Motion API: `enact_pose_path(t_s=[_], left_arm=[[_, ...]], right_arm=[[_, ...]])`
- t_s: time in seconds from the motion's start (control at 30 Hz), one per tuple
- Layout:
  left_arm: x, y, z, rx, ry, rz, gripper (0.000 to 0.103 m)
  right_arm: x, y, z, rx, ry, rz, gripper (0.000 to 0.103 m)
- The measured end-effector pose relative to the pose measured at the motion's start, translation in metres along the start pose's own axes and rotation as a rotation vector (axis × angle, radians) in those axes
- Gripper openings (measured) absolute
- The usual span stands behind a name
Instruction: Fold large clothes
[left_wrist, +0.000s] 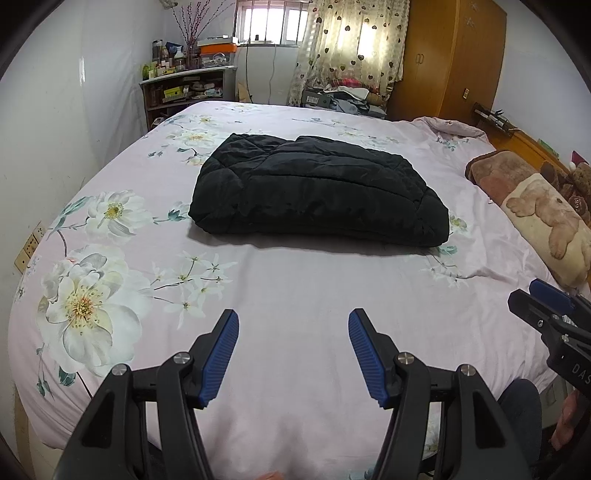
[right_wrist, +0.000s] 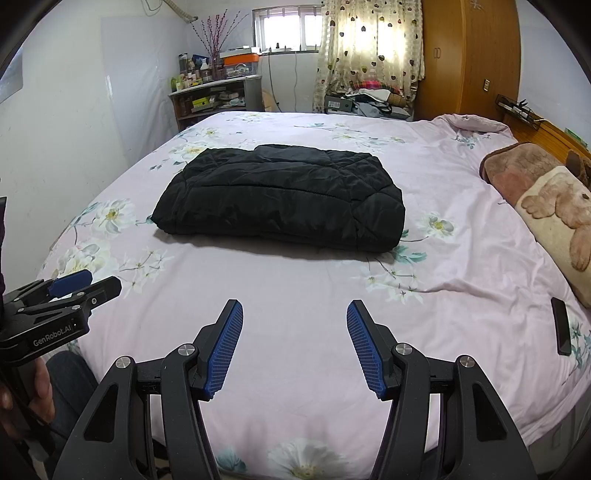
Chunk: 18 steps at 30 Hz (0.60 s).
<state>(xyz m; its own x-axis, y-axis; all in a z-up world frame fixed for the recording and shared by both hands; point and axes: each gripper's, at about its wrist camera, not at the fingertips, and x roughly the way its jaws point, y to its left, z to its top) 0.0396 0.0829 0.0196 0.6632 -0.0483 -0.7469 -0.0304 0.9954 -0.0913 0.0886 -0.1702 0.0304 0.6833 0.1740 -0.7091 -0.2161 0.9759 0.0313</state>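
Observation:
A black quilted jacket (left_wrist: 317, 192) lies folded into a thick rectangle in the middle of the bed; it also shows in the right wrist view (right_wrist: 280, 199). My left gripper (left_wrist: 293, 317) is open and empty, held above the near part of the bed, well short of the jacket. My right gripper (right_wrist: 294, 308) is open and empty too, beside it at the same distance from the jacket. Each gripper shows at the edge of the other's view: the right gripper (left_wrist: 532, 295) and the left gripper (right_wrist: 92, 282).
The bed has a pink floral cover (left_wrist: 295, 288). A bear-print pillow (right_wrist: 554, 218) and a brown pillow (right_wrist: 517, 166) lie at the right. A black phone-like object (right_wrist: 562, 325) rests near the right edge. A cluttered shelf (left_wrist: 184, 85) and a wooden wardrobe (left_wrist: 450, 59) stand behind.

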Motion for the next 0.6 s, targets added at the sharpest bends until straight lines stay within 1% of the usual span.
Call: enact_pose_path(t_s=[0.27, 0.6], left_arm=[[0.0033, -0.0017, -0.0008, 0.005, 0.019, -0.005, 0.064], [0.0009, -0.0019, -0.0007, 0.003, 0.003, -0.014, 0.064]], right_arm=[[-0.0004, -0.0004, -0.0007, -0.001, 0.003, 0.001, 0.059], [0.0003, -0.0024, -0.0017, -0.003, 0.005, 0.001, 0.059]])
